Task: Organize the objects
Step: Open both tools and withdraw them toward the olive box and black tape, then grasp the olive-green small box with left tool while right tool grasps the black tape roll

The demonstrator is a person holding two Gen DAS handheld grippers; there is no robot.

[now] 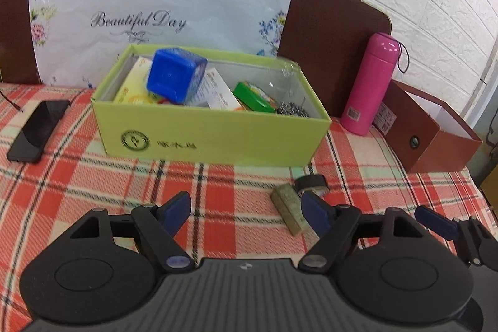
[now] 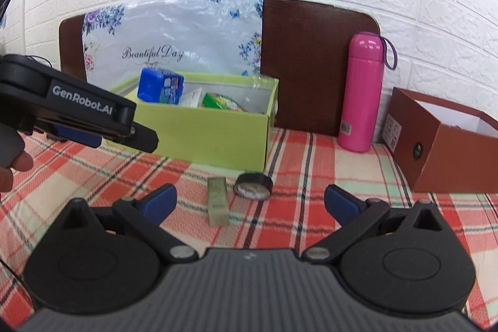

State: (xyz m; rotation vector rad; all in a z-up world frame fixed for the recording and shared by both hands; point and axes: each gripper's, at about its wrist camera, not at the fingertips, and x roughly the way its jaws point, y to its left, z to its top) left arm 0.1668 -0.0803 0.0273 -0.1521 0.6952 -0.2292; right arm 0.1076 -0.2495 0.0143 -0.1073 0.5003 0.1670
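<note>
Both wrist views, bed with plaid sheet (image 2: 311, 164). The right hand-held gripper (image 2: 249, 201) is spread wide and empty, facing a small olive rectangular box (image 2: 218, 201) and a black tape roll (image 2: 253, 182) lying just beside each other in front of the green cardboard box (image 2: 199, 129). The left hand-held gripper (image 1: 246, 213) is likewise wide and empty, near the same pair. Likely risks: closing on one item may nudge its neighbour; the soft sheet may bunch between the fingers; the two grippers, close together, could collide. The green box looks crowded, so an added item might perch rather than settle.
</note>
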